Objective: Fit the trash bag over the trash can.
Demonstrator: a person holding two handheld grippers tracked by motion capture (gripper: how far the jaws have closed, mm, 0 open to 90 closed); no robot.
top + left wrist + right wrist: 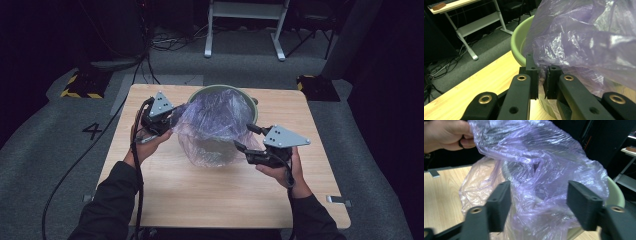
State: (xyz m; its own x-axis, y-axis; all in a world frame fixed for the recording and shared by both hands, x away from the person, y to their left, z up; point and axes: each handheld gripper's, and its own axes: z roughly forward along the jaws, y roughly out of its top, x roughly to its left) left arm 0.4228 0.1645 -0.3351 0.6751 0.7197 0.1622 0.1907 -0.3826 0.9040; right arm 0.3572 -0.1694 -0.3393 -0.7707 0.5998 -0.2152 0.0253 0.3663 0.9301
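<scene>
Two spread jaws, right gripper (pixel 537 205) view

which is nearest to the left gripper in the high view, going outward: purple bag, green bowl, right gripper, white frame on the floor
1. Purple bag: its edge is at the left gripper, just to that gripper's right.
2. Green bowl: under the bag, mid-table.
3. Right gripper: across the bag, on the right.
4. White frame: on the floor beyond the table.

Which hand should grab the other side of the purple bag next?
The right one, probably. The right gripper is open, its jaws either side of loose purple bag beside the green bucket. The left gripper is already shut on the bag's far edge.
</scene>
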